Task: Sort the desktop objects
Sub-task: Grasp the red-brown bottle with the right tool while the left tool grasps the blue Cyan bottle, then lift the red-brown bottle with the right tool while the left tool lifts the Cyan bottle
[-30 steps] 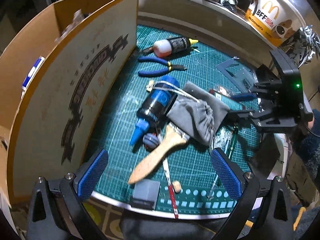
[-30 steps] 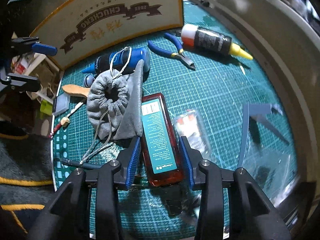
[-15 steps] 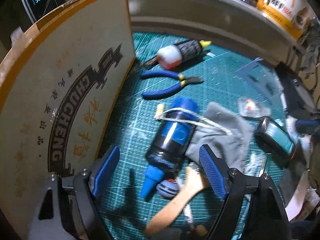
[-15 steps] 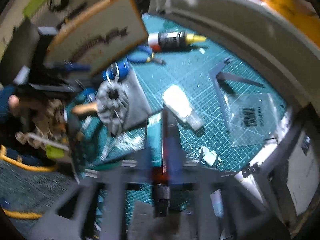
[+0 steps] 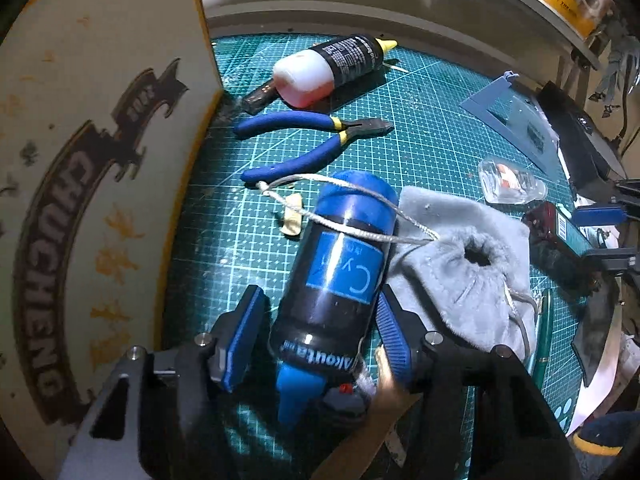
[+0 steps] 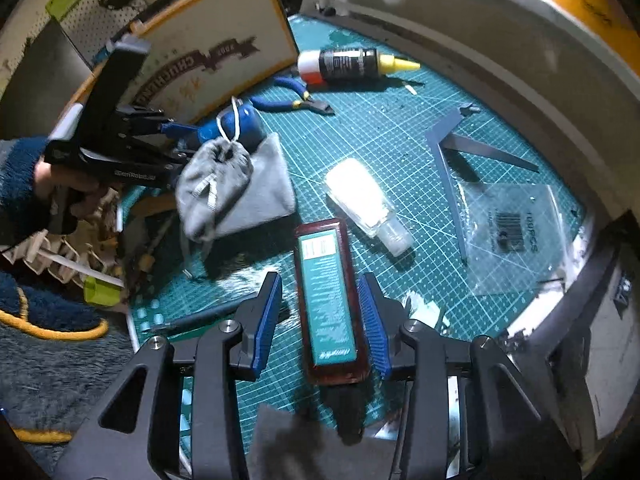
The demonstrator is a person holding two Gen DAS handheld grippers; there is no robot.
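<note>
A blue and black bottle (image 5: 336, 280) lies on the green cutting mat (image 5: 420, 140), nozzle toward the camera. My left gripper (image 5: 320, 316) straddles it and its jaws are closing. The right pad (image 5: 394, 336) touches the bottle, while a small gap shows at the left pad. A red-brown flat bottle with a teal label (image 6: 328, 292) lies between the jaws of my right gripper (image 6: 320, 280), which are opening; a gap shows on its left side. A grey drawstring pouch (image 5: 460, 272) leans against the blue bottle, its cord draped over it.
An open cardboard box (image 5: 100, 160) stands at the mat's left. Blue pliers (image 5: 312, 136), a glue bottle (image 5: 332, 68), a small clear bottle (image 6: 368, 200), a blue plastic triangle (image 6: 448, 160) and a clear bag (image 6: 512, 232) lie on the mat. A wooden brush handle (image 5: 384, 420) sits under my left gripper.
My left gripper came down over the blue bottle and its jaws narrowed around it. The right gripper shifted and rolled; the red-brown bottle, edge-on half a second ago, now shows its label.
</note>
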